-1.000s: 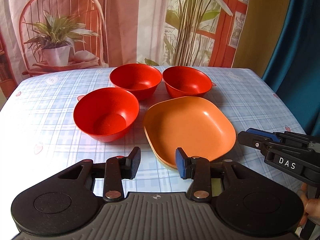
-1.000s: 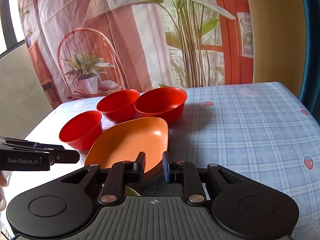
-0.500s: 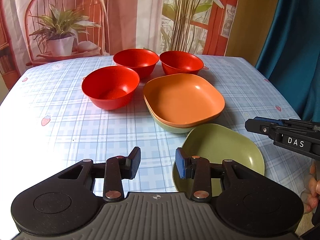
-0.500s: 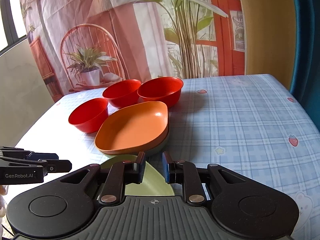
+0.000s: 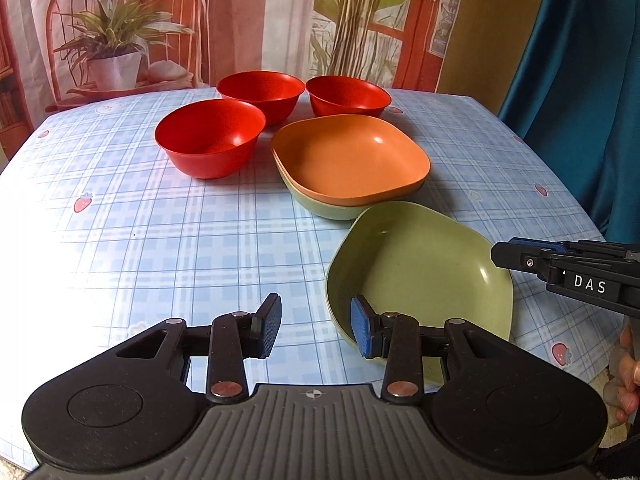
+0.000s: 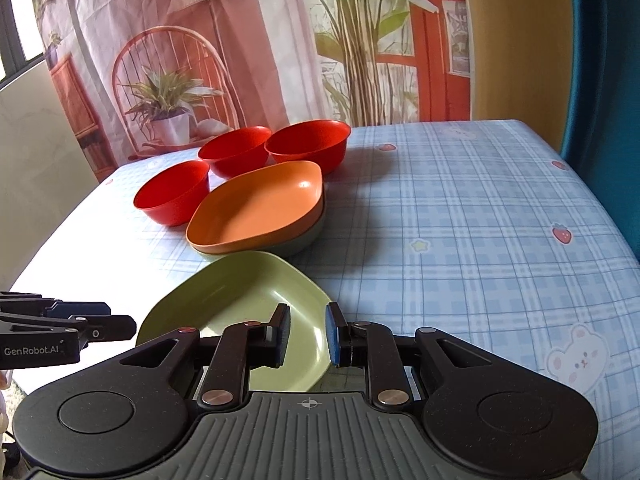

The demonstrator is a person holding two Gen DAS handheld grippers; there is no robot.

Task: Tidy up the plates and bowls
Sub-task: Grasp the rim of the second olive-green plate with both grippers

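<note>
Surface: a table under a blue plaid cloth (image 5: 160,240) printed with strawberries, a printed curtain backdrop (image 6: 240,40) behind it.
Red bowls: three, upright and empty, clustered at the far side; the nearest one (image 5: 210,142) stands apart in front, the other two (image 5: 260,94) (image 5: 348,96) sit side by side behind it.
Orange plate (image 5: 352,160): a rounded square dish nested on top of a green plate (image 5: 320,208), whose rim shows beneath it, just beside the bowls.
Loose green plate (image 5: 420,276): lies on the surface near the front edge, close to the stack; whether it touches the stack cannot be told.
Left gripper (image 5: 316,328): jaws spread with a clear gap, nothing between them; its right pad hangs over the near rim of the loose green plate.
Right gripper (image 6: 308,336): jaws parted by a narrow gap, above the near corner of the loose green plate, not pinching it.
Hand (image 5: 624,380): fingertips show at the right edge of the left view.
</note>
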